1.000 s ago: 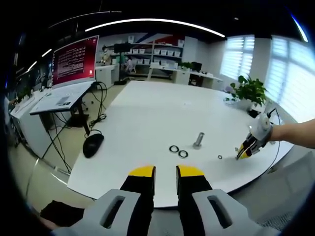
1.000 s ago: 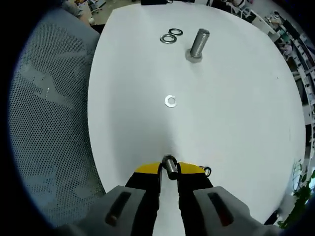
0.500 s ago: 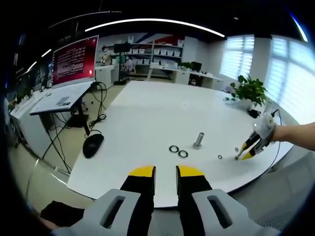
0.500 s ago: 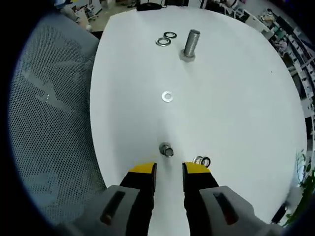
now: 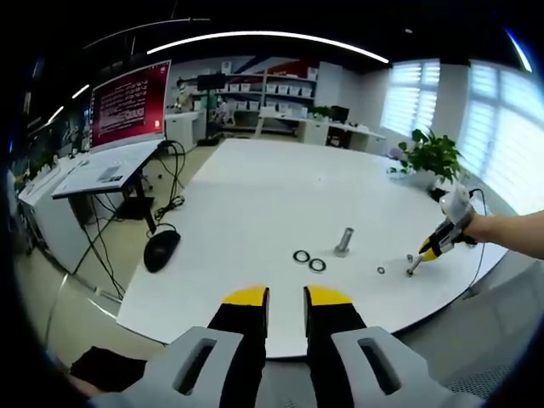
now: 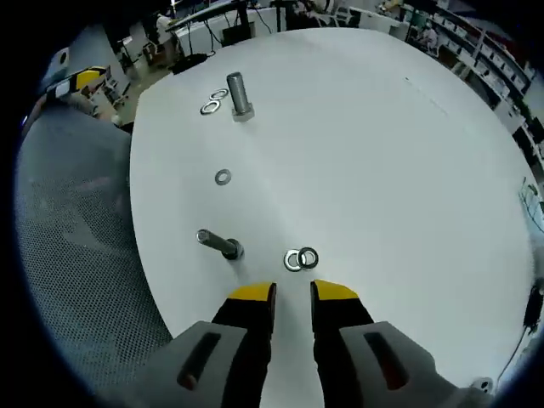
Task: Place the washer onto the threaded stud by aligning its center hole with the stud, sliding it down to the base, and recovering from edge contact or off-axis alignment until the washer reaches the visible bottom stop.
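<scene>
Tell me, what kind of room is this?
Probably an office or lab workroom. A big white table holds a threaded stud and washers, a large red screen stands to one side, and shelves with bins line the back wall.

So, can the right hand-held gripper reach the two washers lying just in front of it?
Probably yes. The right hand-held gripper is open, and the two washers lie on bare table just ahead; the small stud stands off to one side.
</scene>
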Available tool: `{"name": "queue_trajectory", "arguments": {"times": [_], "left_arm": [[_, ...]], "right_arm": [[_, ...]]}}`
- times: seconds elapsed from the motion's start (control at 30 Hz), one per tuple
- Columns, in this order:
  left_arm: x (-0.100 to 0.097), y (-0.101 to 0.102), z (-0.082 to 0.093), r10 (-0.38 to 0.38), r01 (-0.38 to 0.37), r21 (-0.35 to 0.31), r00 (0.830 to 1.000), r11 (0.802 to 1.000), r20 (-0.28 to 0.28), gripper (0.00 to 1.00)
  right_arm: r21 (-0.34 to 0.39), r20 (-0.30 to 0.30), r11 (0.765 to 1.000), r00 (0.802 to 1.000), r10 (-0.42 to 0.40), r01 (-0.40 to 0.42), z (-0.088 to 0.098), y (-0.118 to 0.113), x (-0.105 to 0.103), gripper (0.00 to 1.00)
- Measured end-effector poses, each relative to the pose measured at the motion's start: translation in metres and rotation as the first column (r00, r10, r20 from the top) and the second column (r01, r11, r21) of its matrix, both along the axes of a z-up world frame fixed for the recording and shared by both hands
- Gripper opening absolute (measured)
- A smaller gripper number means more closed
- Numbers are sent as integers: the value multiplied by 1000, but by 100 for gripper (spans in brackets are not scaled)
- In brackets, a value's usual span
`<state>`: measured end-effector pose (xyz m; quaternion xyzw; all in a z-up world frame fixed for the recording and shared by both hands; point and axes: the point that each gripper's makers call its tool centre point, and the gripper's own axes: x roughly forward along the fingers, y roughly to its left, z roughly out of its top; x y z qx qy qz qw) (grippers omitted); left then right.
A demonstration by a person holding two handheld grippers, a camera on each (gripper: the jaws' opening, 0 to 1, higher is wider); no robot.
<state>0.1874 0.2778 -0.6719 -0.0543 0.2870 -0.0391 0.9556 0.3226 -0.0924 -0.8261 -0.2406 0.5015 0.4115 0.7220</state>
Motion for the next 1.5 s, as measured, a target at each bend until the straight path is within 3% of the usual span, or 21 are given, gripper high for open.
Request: {"name": "queue_trajectory", "arguments": {"times": [0.27, 0.33, 0.63, 1.0, 1.23, 1.5], "left_arm": [[0, 1, 0, 8, -8, 2, 1000, 1000, 0, 14], [0, 1, 0, 7, -7, 3, 1000, 1000, -2, 14], [0, 2, -1, 8, -8, 7, 1000, 1000, -8, 13], [0, 2, -2, 7, -7, 9, 1000, 1000, -12, 13], [0, 2, -2, 7, -7, 8, 1000, 1000, -11, 13], [0, 2, -1, 7, -7, 5, 1000, 1000, -5, 13]], "right_arm": [[-27, -31, 998, 998, 50, -51, -14, 13, -8, 16], [-37, 1, 998, 998, 55, -55, -13, 12, -1, 17], [-36, 44, 998, 997, 62, -61, -12, 17, 12, 18], [-46, 69, 994, 992, 103, -100, -13, 21, 12, 16], [-46, 85, 996, 993, 78, -74, -10, 20, 9, 15], [-6, 110, 998, 992, 66, -66, 9, 21, -4, 15]]}}
